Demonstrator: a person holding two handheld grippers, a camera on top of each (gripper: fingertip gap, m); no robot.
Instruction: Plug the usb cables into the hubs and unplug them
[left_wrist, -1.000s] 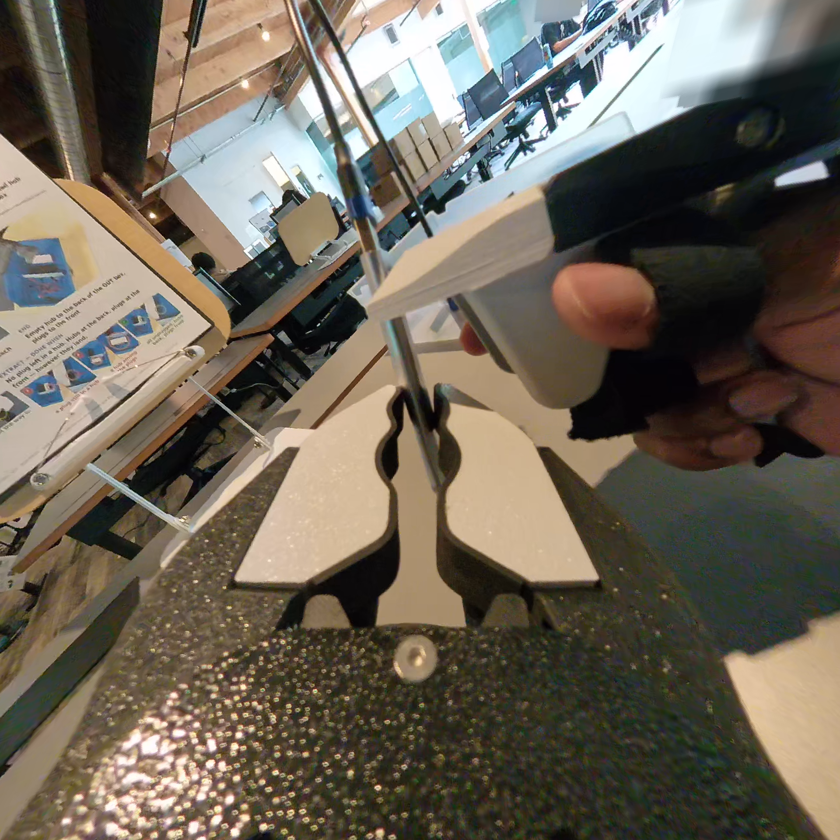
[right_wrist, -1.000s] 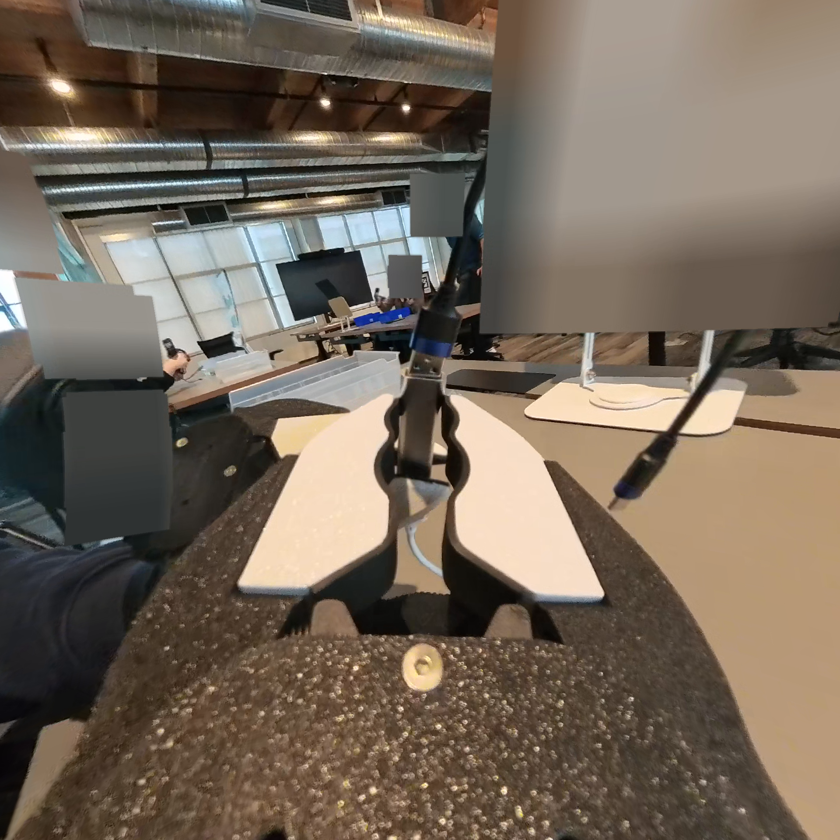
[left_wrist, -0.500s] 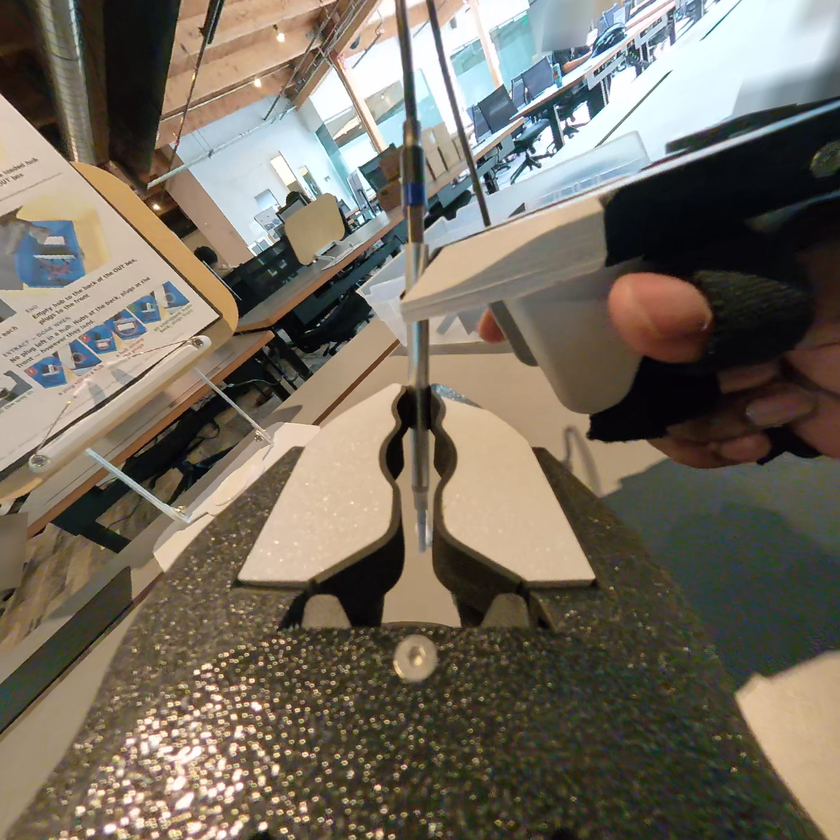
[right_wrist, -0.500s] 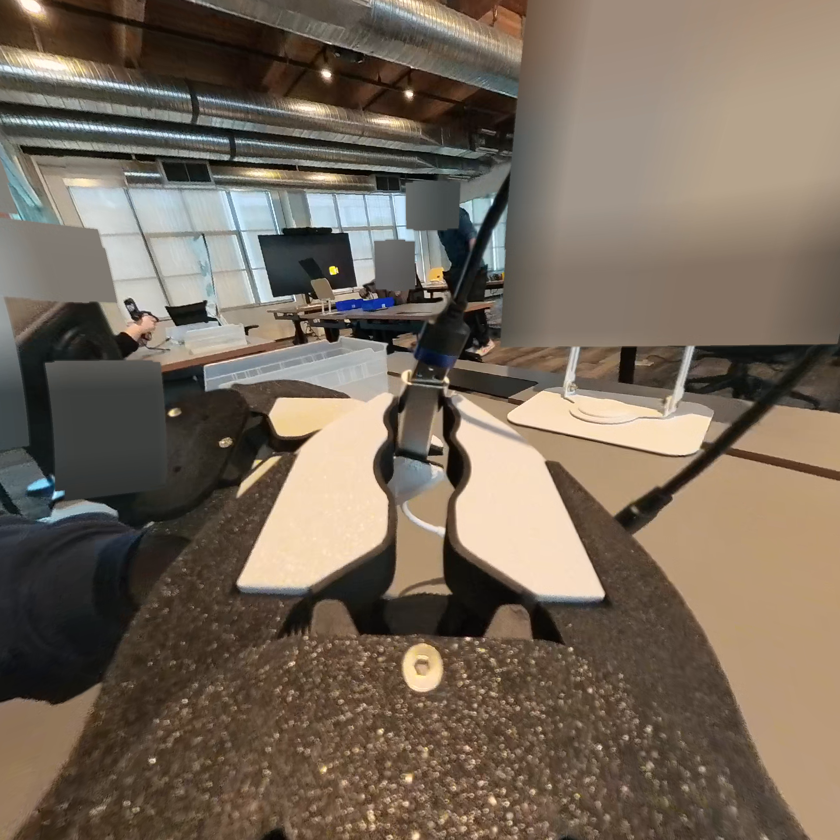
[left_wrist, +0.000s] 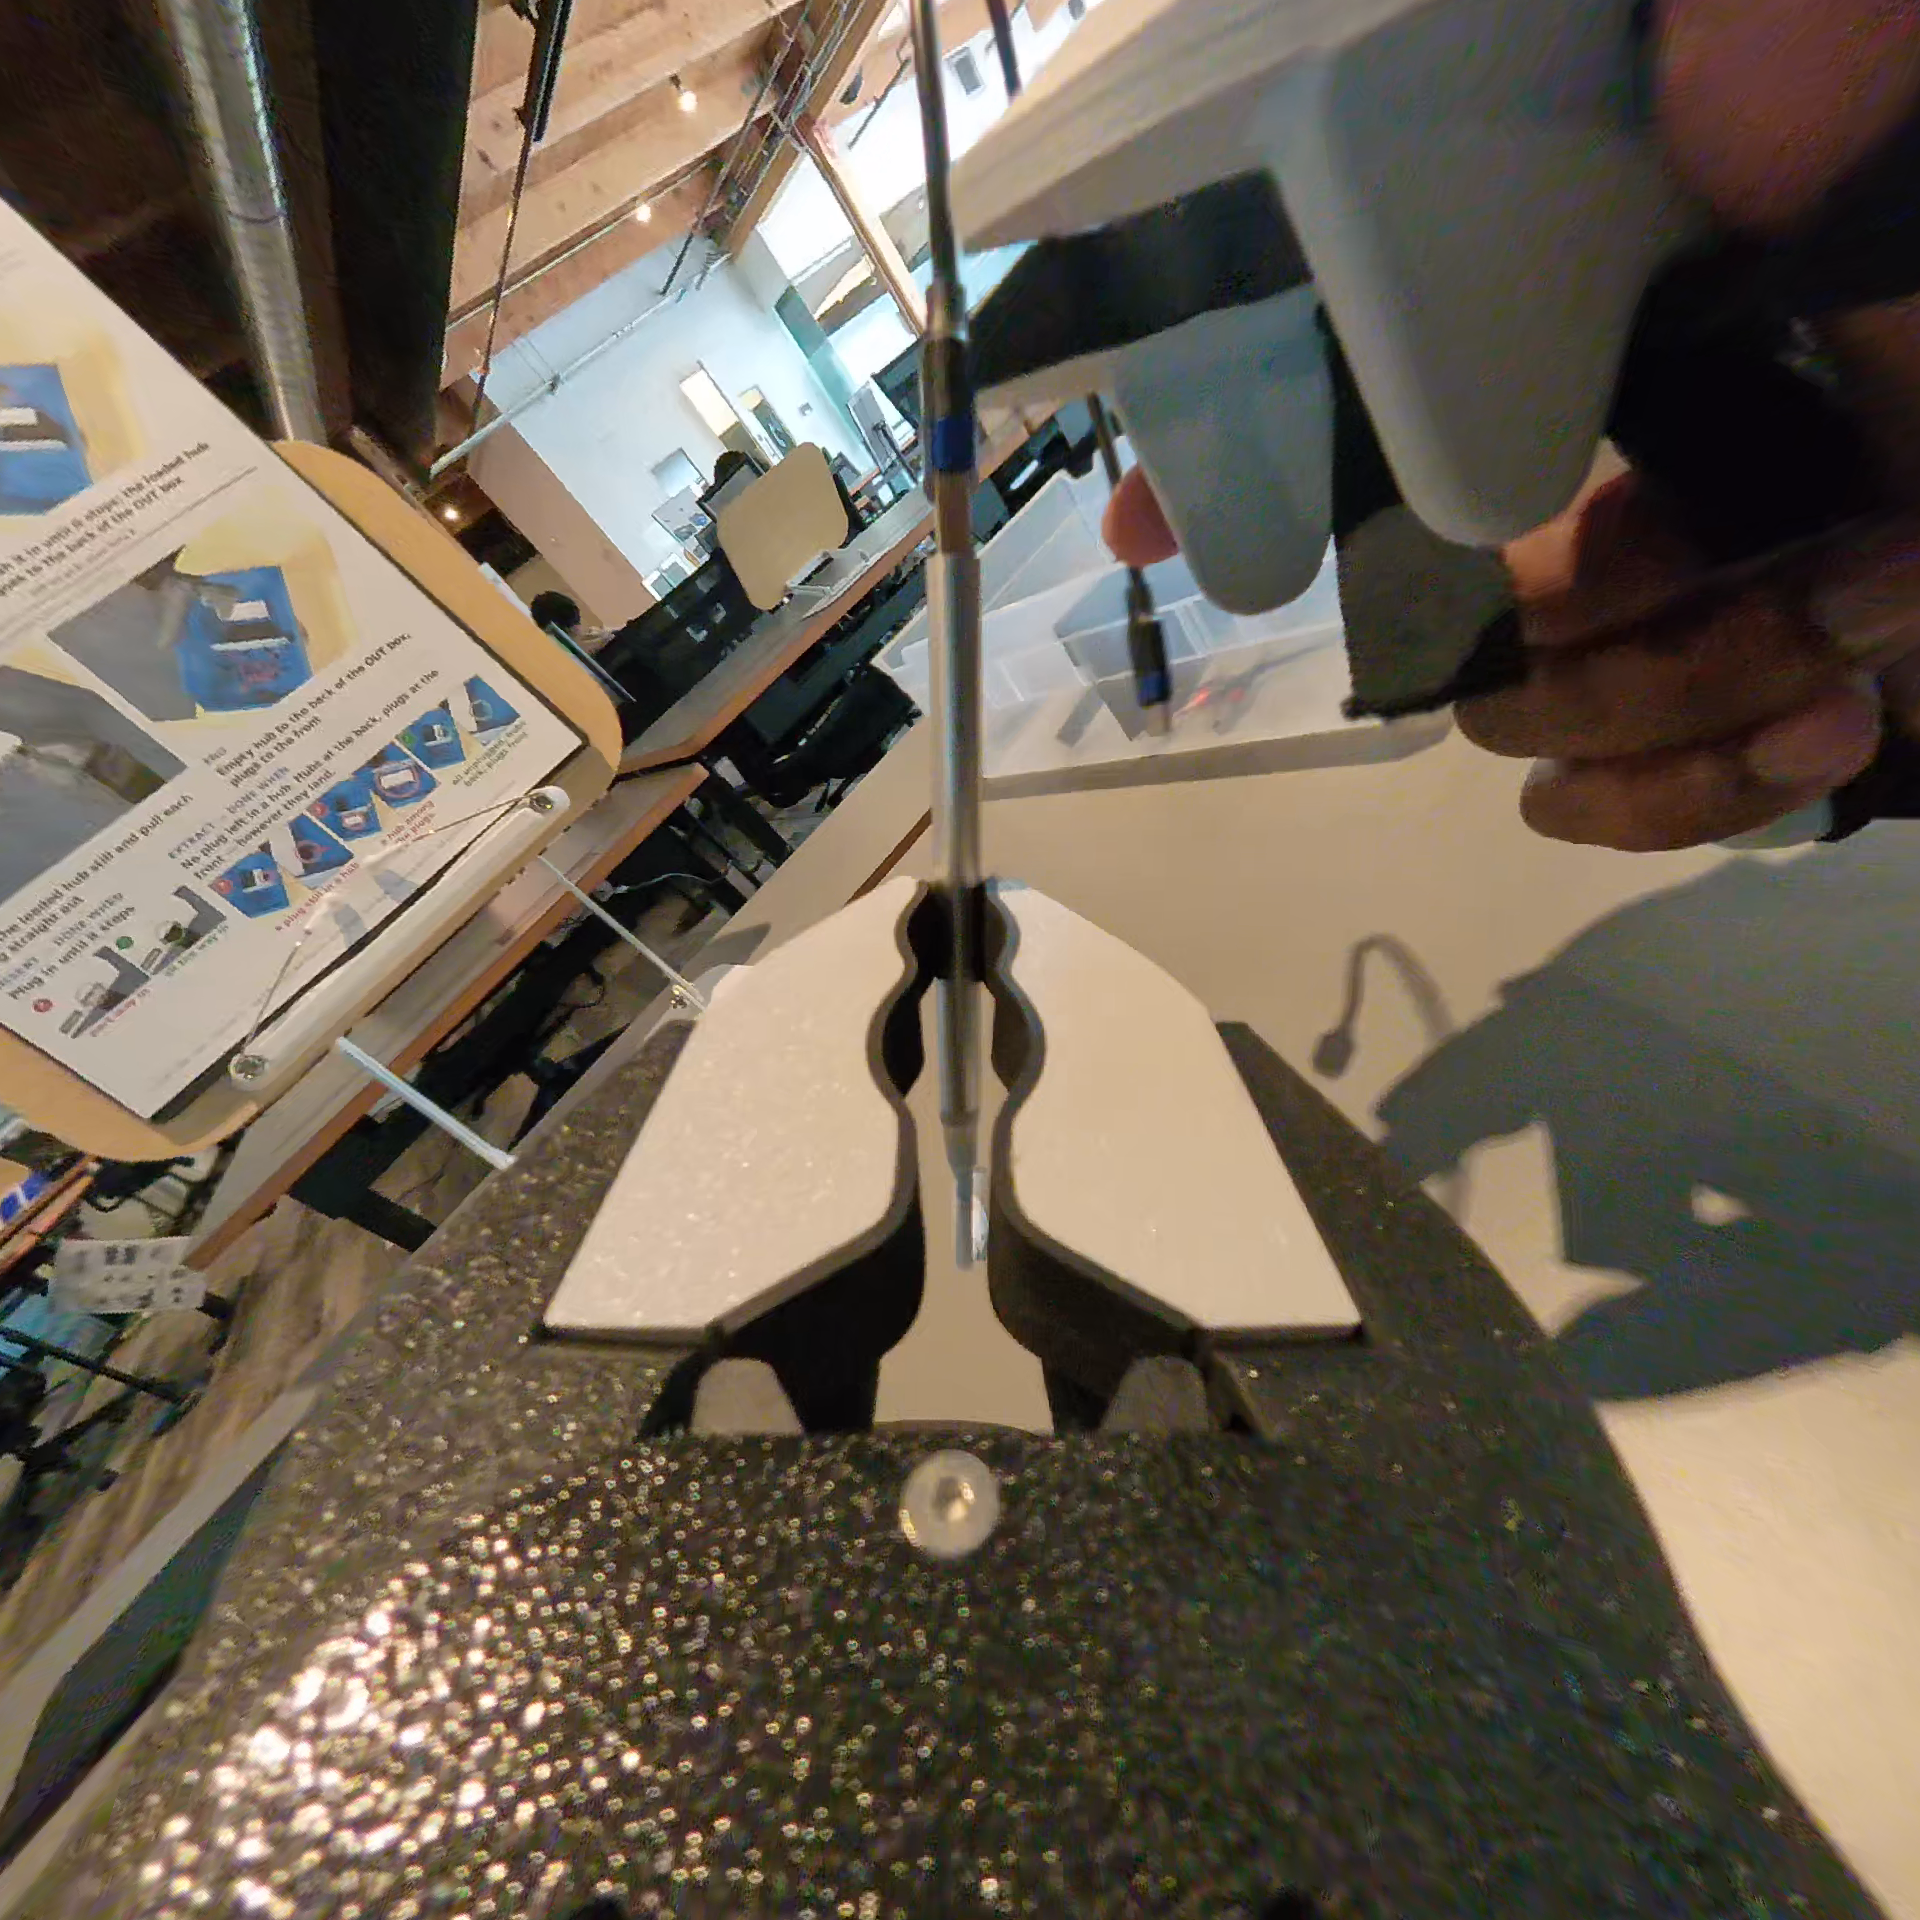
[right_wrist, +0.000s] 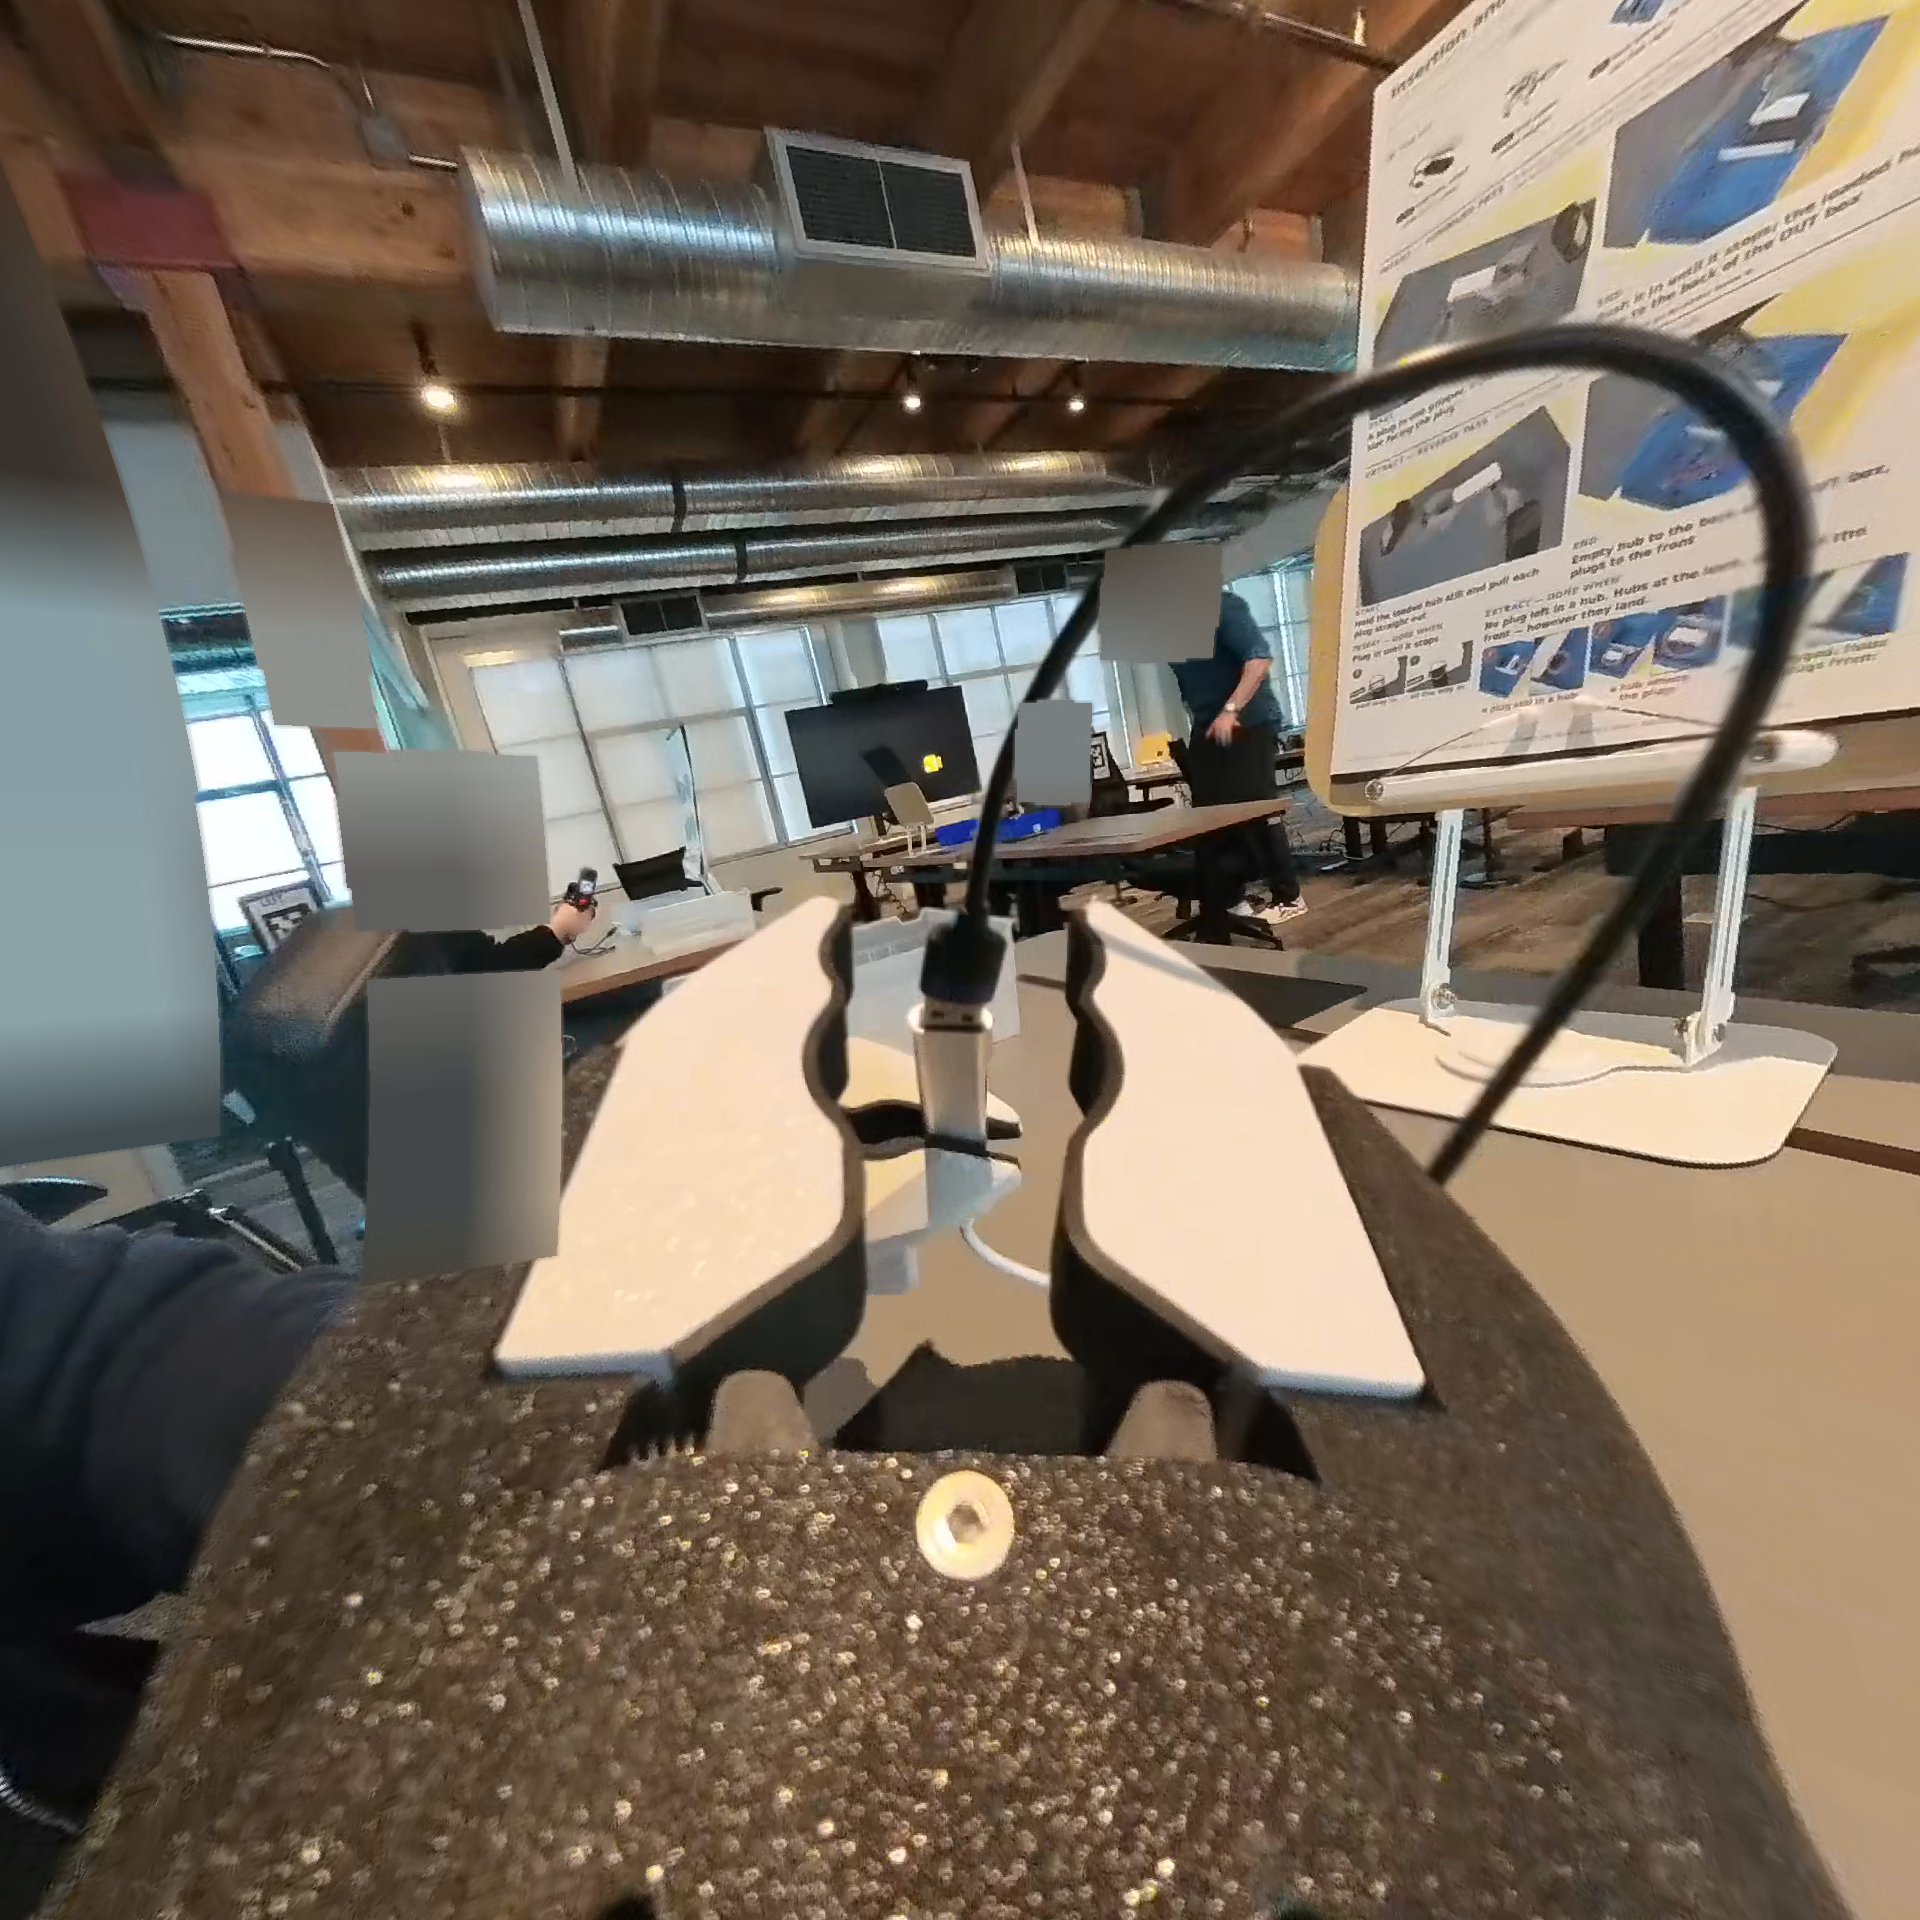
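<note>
The left hand-held gripper (left_wrist: 957, 935) pinches a slim hub (left_wrist: 954, 665) with one cable (right_wrist: 1299, 436) plugged in; the right hand-held gripper (right_wrist: 951, 961) gapes wide. Unplugging seems left.

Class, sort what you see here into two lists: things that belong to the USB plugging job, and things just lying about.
Job:
- left tool, shut on the hub
- right tool, open
- plug
- black cable

Lying about:
- instruction board
- clear bins
- monitor
</note>
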